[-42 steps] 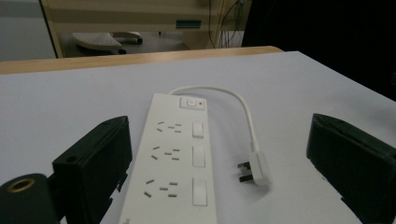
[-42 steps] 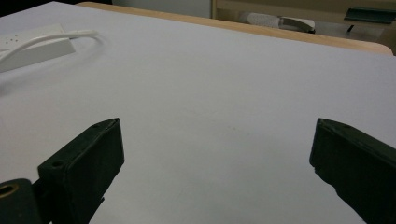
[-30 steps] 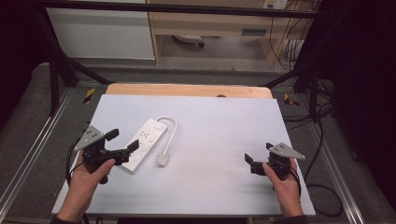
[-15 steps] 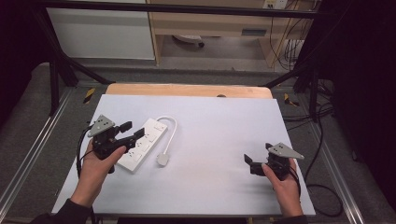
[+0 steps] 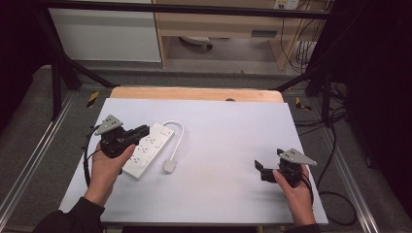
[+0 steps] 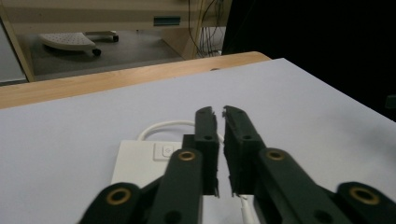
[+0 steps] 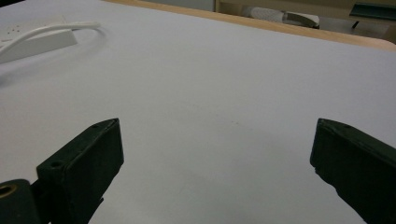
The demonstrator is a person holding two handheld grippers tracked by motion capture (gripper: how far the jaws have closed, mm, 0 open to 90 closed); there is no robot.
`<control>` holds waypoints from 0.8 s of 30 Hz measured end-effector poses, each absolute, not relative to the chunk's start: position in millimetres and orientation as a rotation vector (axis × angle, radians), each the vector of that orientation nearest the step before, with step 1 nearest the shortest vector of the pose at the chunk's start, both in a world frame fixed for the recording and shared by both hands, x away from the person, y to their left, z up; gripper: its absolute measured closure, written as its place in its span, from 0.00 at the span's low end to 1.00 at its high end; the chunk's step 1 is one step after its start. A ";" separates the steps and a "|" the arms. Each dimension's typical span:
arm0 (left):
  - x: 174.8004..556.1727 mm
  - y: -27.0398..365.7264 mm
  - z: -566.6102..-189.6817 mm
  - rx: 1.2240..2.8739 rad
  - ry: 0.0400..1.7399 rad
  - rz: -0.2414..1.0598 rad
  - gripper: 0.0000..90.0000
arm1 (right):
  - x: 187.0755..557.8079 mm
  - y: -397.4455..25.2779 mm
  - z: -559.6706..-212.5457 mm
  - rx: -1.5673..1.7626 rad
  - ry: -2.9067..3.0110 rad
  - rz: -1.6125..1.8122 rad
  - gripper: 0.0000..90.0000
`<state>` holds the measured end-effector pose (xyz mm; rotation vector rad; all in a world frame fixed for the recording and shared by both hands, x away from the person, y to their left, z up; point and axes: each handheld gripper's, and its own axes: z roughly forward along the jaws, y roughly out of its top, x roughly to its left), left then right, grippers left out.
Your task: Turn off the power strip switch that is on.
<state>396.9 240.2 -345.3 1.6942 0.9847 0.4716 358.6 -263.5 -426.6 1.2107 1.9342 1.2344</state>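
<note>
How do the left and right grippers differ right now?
The left gripper has its fingers nearly shut and hovers over the white power strip; the right gripper is wide open over bare table, far from the strip. Both are hand-held, with black fingers and a grey plate on top.

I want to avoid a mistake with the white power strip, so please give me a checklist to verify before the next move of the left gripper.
1. Left gripper is above the white plastic power strip: ok.
2. Its jaws are nearly closed, with nothing between them: ok for pressing, not ok for gripping.
3. Square switch on the strip lies just ahead of the jaws: ok.
4. White cable loops beside the strip and its plug lies free on the pale table surface: ok.
5. Right gripper is open and far from the strip: ok.
6. Contact with the strip: cannot tell.
</note>
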 end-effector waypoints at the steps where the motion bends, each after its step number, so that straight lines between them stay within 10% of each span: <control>1: 397.9 240.2 -346.1 1.690 0.986 0.472 0.94 | 358.6 -263.5 -426.6 1.211 1.934 1.234 0.04; 24: 429.1 227.0 -369.0 1.803 1.039 0.458 1.00 | 360.4 -265.3 -428.2 1.218 1.944 1.220 0.03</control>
